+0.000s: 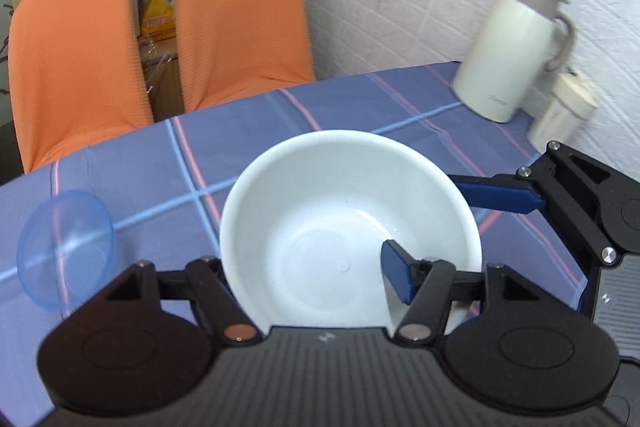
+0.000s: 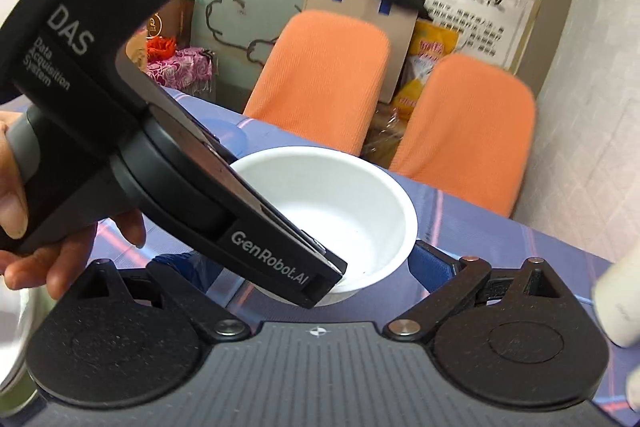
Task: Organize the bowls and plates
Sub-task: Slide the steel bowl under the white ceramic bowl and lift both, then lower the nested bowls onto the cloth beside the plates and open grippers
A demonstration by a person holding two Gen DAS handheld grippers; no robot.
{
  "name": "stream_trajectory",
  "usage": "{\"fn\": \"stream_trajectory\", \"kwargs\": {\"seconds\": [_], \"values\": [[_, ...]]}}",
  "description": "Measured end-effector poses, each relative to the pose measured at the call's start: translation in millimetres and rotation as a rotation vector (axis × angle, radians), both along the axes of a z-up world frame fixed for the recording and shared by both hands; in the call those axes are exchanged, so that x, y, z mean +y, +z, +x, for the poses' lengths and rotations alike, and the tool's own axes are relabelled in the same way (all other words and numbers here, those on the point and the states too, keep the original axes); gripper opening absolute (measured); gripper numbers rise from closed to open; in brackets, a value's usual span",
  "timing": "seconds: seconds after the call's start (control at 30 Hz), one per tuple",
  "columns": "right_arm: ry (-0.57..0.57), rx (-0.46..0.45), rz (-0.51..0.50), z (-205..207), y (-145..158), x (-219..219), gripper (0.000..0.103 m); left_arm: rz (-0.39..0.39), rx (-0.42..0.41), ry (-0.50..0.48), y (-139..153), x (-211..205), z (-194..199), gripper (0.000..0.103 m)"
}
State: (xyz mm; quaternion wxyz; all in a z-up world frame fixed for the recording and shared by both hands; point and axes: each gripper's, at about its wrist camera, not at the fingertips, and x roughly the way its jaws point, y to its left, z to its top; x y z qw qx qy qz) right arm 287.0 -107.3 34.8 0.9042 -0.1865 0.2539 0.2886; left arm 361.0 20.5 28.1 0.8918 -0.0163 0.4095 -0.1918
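1. The counter [image 1: 360, 107] under its blue checked cloth carries everything I have to sort. Two orange chairs [image 1: 240, 23] stand behind its far edge.
2. A cream jug [image 1: 512, 47] and a smaller cream canister [image 1: 560, 115] stand by the wall, well apart from my work. If I swing out wide to that side, I judge I could topple them.
3. The white bowl [image 1: 348, 227] sits near the middle of the counter, upright and empty. My left claw [image 1: 312, 279] straddles its near rim: one blue finger [image 1: 396, 275] is inside, the other is hidden behind the bowl's wall. I cannot tell whether it has closed on the rim.
4. My right claw [image 2: 304, 267] reaches in from the bowl's right side. One blue finger [image 2: 432, 263] lies just outside the rim, and the left device blocks my sight of the other, so I cannot tell its state either.
5. With both claws at one bowl, I judge they may knock together, or pull against each other and tip it.
6. A clear blue bowl [image 1: 66, 247] rests tilted at the left. A careless sweep could push it off the edge.
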Motion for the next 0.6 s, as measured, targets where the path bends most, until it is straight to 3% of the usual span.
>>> {"fn": "stream_trajectory", "kwargs": {"seconds": [0.13, 0.33, 0.6], "values": [[-0.008, -0.010, 0.006, -52.3, 5.3, -9.4, 0.087, -0.023, 0.003, -0.028, 5.0, -14.5, -47.3, 0.064], [-0.030, 0.026, -0.013, -108.7, -6.4, -20.9, 0.087, 0.037, 0.000, -0.062, -11.2, -43.0, -107.8, 0.065], [-0.045, 0.066, 0.016, -140.2, -22.8, -35.2, 0.088, 0.062, 0.018, -0.069, -30.4, -60.5, -145.1, 0.065]]}}
